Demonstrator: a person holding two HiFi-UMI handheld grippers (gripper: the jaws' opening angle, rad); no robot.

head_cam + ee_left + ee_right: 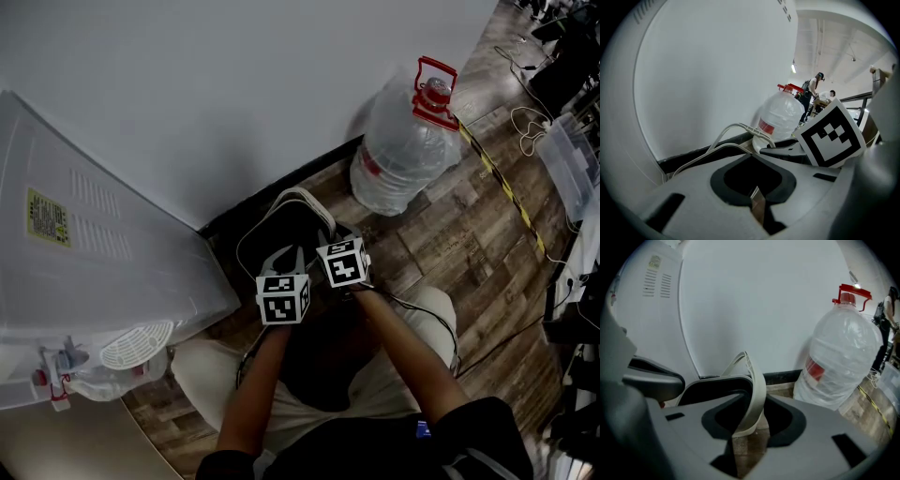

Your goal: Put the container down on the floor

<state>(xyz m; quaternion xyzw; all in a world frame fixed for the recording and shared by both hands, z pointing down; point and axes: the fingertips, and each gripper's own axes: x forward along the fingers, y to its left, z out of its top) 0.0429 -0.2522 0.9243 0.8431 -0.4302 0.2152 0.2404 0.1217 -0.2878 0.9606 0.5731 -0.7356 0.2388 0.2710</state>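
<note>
The container [292, 223] is a dark bin with a white rim, standing on the wooden floor against the wall's black skirting. Both grippers are at its near rim. My right gripper [330, 234] [747, 437] is open. The white rim [753, 394] stands upright in the gap between its jaws, with floor showing beside it. My left gripper [284, 261] [757, 202] has its jaws almost together, leaving only a thin slit with floor behind it. The container's rim [740, 127] curves just past the left gripper's tips. Nothing shows between the left jaws.
A big clear water bottle [405, 150] [841, 362] [780, 117] with a red cap and handle stands on the floor to the right. A white appliance [84, 253] fills the left. Cables, striped tape [506, 187] and a clear box [572, 155] lie further right. People [813, 93] stand far off.
</note>
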